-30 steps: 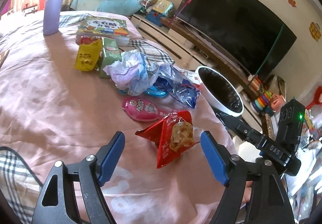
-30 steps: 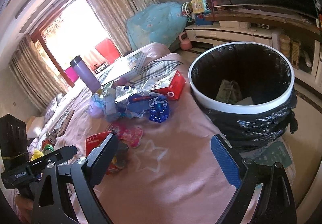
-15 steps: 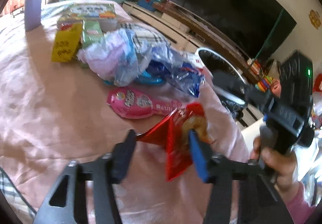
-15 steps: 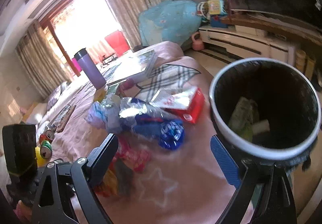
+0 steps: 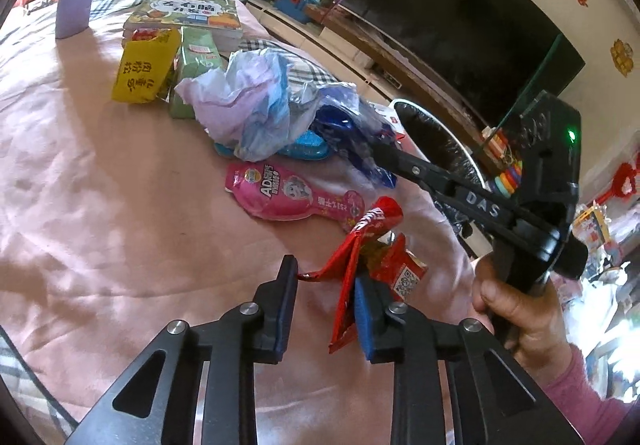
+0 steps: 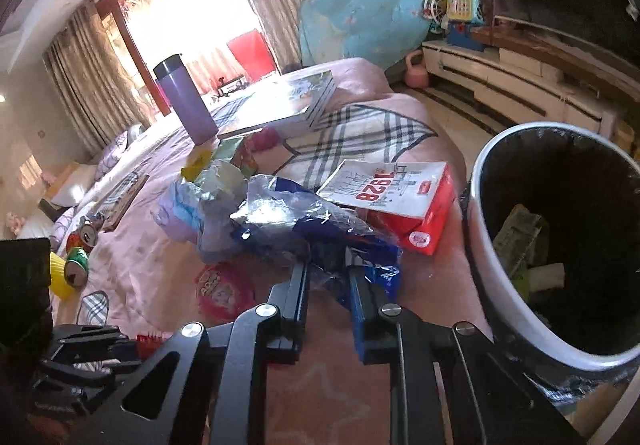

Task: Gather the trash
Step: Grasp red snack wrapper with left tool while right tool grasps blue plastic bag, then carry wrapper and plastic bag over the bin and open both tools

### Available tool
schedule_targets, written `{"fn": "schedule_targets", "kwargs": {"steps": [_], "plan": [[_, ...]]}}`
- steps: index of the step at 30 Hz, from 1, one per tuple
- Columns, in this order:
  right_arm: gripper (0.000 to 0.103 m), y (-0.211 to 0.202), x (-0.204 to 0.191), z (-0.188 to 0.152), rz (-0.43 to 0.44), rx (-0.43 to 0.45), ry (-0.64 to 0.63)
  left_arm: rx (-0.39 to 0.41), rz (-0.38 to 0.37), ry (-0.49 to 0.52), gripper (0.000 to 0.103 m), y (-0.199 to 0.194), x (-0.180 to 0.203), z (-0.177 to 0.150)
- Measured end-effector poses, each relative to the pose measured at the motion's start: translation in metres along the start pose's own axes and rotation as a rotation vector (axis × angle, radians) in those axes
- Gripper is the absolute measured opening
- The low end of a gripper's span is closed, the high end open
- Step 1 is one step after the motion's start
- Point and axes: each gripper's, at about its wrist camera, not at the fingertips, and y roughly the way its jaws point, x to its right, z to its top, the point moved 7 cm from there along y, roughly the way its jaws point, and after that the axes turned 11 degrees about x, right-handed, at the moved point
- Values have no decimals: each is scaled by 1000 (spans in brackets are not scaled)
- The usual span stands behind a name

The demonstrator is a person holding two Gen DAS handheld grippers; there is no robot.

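One crumpled red foil snack wrapper (image 5: pixel 372 257) sits between the blue pads of the left gripper (image 5: pixel 325 305), which are closed onto it, its lower end hanging past the right pad. One crinkled blue-and-clear plastic bag (image 6: pixel 320 241) is pinched between the nearly closed fingers of the right gripper (image 6: pixel 329 309). Both are above a pink bedsheet (image 5: pixel 100 205) beside one round bin with a black liner (image 6: pixel 560 237); two cans (image 6: pixel 80 253) lie far left.
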Motion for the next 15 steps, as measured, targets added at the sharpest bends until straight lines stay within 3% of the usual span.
{"fn": "schedule_targets", "kwargs": {"steps": [8,15], "plan": [[15,-42,2,0,15,65,74,46,-20,-2,23,-21,4,2],[15,-78,25,-2,-40,114,131,58,-50,13,23,-20,22,5]]}}
